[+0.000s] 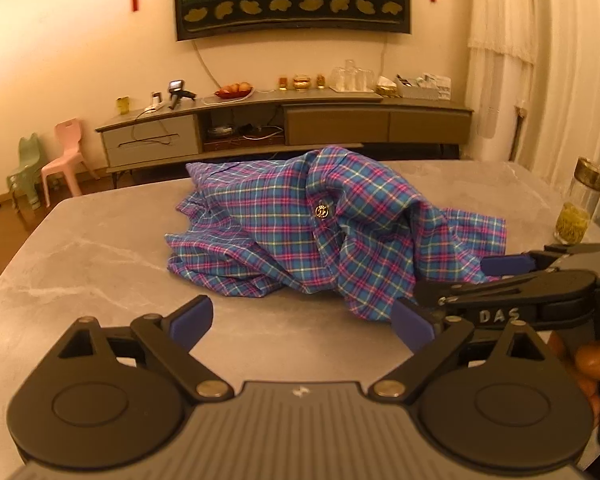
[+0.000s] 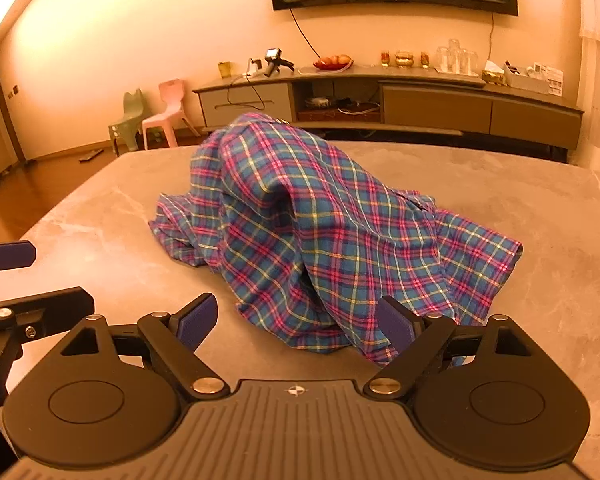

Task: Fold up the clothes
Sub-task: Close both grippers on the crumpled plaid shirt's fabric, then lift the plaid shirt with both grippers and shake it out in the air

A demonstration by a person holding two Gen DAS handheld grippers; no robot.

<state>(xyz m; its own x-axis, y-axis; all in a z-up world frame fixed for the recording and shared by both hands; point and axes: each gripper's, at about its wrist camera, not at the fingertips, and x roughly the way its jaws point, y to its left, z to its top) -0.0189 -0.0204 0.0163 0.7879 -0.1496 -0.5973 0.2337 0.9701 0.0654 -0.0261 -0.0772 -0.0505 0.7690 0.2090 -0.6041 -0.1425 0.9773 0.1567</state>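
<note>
Just ahead of both empty, wide-spread grippers, left gripper (image 1: 302, 322) and right gripper (image 2: 298, 322): crumpled plaid shirt (image 2: 320, 232).

Both tongs look alike: the left tongs (image 1: 302, 322) and right tongs (image 2: 296, 322) have black linkage arms with silver round rivets, blue-purple ribbed pads, two round black discs and a grey ribbed body bearing a small compass mark. White letters "DAS" mark the right tongs' side.
</note>
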